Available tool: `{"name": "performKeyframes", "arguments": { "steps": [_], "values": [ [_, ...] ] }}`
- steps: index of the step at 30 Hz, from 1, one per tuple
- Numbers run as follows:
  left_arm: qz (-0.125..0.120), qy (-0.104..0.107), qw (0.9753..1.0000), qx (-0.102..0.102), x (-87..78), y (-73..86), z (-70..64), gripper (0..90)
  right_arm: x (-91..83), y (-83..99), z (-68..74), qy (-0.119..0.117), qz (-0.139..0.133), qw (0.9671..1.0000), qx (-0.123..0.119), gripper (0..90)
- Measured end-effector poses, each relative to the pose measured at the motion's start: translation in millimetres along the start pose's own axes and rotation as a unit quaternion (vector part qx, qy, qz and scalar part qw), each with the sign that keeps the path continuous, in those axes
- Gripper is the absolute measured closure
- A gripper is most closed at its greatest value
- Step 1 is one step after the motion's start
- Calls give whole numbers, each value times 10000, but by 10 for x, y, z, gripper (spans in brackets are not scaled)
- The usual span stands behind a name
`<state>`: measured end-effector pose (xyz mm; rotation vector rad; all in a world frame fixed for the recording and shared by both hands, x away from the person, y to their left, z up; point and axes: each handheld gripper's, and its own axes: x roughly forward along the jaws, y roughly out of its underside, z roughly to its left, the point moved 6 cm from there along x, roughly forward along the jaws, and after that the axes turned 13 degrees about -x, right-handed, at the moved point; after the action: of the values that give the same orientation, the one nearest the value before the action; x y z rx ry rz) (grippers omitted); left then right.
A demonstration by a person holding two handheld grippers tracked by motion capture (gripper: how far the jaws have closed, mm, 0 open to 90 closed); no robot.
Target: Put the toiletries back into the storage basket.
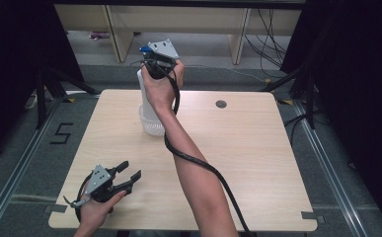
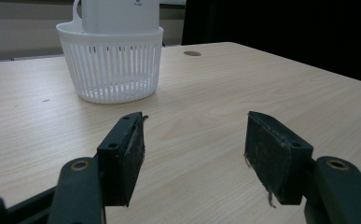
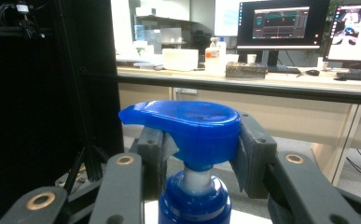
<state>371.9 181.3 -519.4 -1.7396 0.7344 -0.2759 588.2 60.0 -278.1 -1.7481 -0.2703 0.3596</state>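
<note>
Dark-curtained bay, pale wooden counter (image 1: 257, 163) at its middle, desks and lit monitors beyond; items follow, largest first

1. White pump bottle (image 1: 142, 94): stands upright inside the basket at the far-left part of the counter, its blue pump head (image 3: 187, 127) uppermost. Likely kept in the basket so it stays put while the top is worked

2. White slatted basket (image 2: 110, 70): round, sitting on the counter, walls around the bottle's base; well apart from the left tongs

3. Right tongs (image 1: 154, 61): held high by the person's right hand over the bottle; seen along the tongs, the jaws are closed on either side of the blue pump head, just under its flat top. My reading is a grip taken to press or lift the pump

4. Left tongs (image 1: 129, 175): low at the near-left corner of the counter, jaws spread wide with bare wood between them, holding nothing; seemingly parked clear of the work
</note>
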Motion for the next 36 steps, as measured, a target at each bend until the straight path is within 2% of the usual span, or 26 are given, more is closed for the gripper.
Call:
{"name": "performKeyframes", "arguments": {
  "steps": [1, 2, 3, 5, 6, 8, 10, 12, 18, 21, 22, 26, 31, 33, 34, 35, 36],
  "values": [
    [-2, 2, 10000, 3, 2, 0, 0, 371, 13, 9, -19, 40, -47, 9999, -141, 602],
    [1, -2, 10000, 12, 3, 1, -1, 370, 13, 18, -4, 25, -12, 10000, -37, 602],
    [1, -3, 10000, 18, 2, 1, -3, 371, 21, 29, -9, 34, -20, 9999, -126, 602],
    [-11, 21, 10000, 26, 4, -1, -7, 371, 27, 56, 3, 19, 25, 10000, -66, 602],
    [-17, 24, 10000, 23, 4, -2, -6, 371, 35, 63, 1, 16, 11, 9999, -117, 602],
    [-17, 16, 10000, 5, 1, -2, -6, 371, 39, 99, 24, 6, 63, 10000, -30, 602],
    [-17, 14, 10000, 2, -1, -2, -4, 371, 50, 125, 20, 13, 57, 9999, -154, 602],
    [-15, 13, 10000, 22, 0, -2, -1, 371, 66, 168, 35, -14, 115, 9998, -174, 602],
    [-3, 10, 10000, 32, -4, 3, 2, 372, 90, 295, 68, -40, 216, 9997, -99, 601],
    [1, 12, 10000, 46, -3, 4, 1, 372, 93, 355, 68, -56, 260, 9994, -201, 601],
    [4, 11, 10000, 52, -2, 5, 1, 372, 96, 387, 84, -74, 308, 9994, -129, 601],
    [12, 10, 10000, 44, 2, 8, 0, 373, 106, 485, 95, -74, 369, 9992, -93, 601],
    [25, 24, 10000, 57, 6, 11, -1, 373, 128, 590, 84, -86, 439, 9988, -196, 601],
    [24, 22, 10000, 51, 6, 12, 0, 373, 124, 625, 93, -81, 500, 9986, -120, 601],
    [27, 20, 10000, 52, 6, 12, 0, 373, 133, 637, 89, -94, 473, 9986, -194, 601],
    [27, 24, 10000, 56, 7, 13, 0, 373, 124, 653, 102, -93, 521, 9985, -113, 601],
    [28, 24, 10000, 58, 7, 13, 0, 373, 133, 661, 92, -74, 476, 9986, -211, 601]
  ]
}}
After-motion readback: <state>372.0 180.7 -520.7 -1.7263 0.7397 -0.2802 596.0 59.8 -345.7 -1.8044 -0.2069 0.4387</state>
